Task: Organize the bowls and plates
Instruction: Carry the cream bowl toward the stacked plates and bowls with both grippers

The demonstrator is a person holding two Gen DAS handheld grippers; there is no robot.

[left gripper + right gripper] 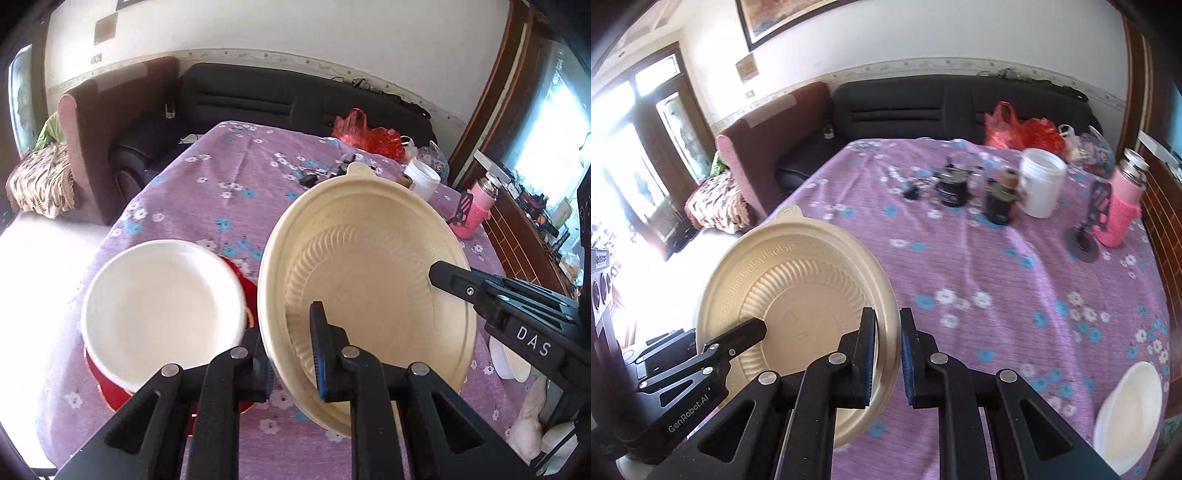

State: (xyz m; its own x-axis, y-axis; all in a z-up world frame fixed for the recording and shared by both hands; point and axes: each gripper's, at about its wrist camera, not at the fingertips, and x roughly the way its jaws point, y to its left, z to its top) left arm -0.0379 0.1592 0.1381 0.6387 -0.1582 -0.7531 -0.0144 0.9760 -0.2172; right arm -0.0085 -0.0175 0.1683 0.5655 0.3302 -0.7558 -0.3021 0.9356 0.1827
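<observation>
- One beige ribbed lid [369, 295], round with a small tab at its far edge, is held tilted above the surface [207, 184], with its hollow side facing the left wrist camera.
- One white plate [162, 310] rests on one red plate [243, 284], left of the lid in the left wrist view.
- One white bowl [1130, 413] sits near the surface's right edge; it lies well apart from the lid.
- Left tongs [291, 354]: closed on the lid's near rim, one finger on each face.
- Right tongs [888, 358]: jaws straddle the lid's opposite rim; whether they pinch it cannot be told.
- Far side of the surface: one white tub [1041, 184], one pink flask [1123, 199], two dark jars [975, 192], and one red bag [1019, 129].
</observation>
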